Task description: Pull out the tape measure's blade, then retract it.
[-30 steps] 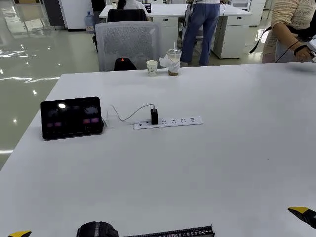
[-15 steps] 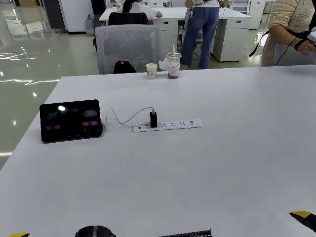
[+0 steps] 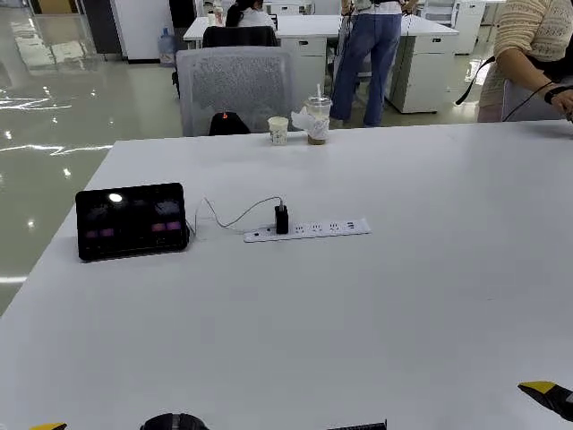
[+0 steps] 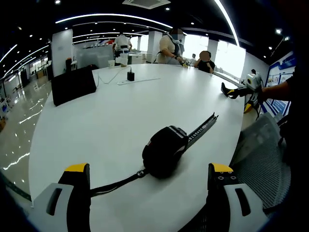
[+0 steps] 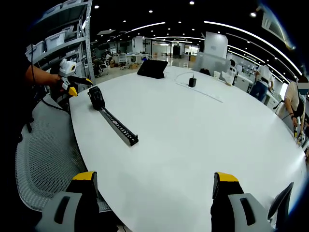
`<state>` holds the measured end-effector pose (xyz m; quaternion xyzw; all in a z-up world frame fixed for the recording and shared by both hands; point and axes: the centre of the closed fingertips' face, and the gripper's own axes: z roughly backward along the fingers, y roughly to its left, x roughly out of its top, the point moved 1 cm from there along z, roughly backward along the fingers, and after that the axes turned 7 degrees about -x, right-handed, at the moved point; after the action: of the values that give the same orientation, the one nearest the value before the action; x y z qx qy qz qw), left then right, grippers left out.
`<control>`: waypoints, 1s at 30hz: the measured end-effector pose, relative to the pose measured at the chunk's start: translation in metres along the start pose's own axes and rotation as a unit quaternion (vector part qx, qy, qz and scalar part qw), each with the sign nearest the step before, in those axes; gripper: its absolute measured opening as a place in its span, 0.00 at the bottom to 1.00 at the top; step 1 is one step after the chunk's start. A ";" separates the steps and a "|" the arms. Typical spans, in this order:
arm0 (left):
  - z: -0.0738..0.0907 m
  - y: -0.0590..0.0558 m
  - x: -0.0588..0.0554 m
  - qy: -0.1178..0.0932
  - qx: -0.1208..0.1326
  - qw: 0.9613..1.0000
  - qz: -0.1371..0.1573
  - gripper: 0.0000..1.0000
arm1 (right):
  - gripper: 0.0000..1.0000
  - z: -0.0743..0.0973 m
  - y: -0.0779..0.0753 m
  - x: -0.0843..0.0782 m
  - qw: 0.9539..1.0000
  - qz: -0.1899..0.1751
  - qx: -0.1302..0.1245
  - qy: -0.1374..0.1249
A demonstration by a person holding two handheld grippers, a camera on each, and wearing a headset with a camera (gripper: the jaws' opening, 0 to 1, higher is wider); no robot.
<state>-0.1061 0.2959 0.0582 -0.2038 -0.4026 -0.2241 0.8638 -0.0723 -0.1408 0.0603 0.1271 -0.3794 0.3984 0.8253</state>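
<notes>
The black tape measure lies on the white table near its front edge, with its blade pulled out part way and flat on the top. A wrist strap trails from the case. My left gripper stands open just behind the case, one jaw on each side, touching nothing. My right gripper is open too, well short of the blade's end. In the head view the case top and a yellow tip of the right gripper peek in at the bottom.
A dark tablet stands at the left, wired to a white power strip mid-table. Two cups sit at the far edge by a grey chair. People stand behind and at the far right.
The head camera has tilted up a little, so the tape measure sits lower in the picture. The tape measure and both grippers keep their places.
</notes>
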 end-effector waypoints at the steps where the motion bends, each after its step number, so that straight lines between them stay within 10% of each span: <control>1: -0.002 -0.002 0.000 -0.002 -0.001 1.000 0.000 0.99 | 0.99 -0.001 0.001 0.001 1.000 0.004 0.002 0.002; 17: -0.033 -0.038 0.021 -0.009 -0.009 1.000 -0.004 0.99 | 0.99 -0.015 0.011 0.019 0.998 0.050 0.043 0.021; 30: -0.043 -0.039 0.039 -0.040 0.050 0.998 0.028 0.99 | 0.99 -0.030 0.020 0.049 0.992 0.103 0.074 0.021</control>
<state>-0.0790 0.2328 0.0705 -0.1805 -0.4419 -0.1711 0.8619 -0.0518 -0.0850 0.0737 0.1398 -0.3424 0.5107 0.7762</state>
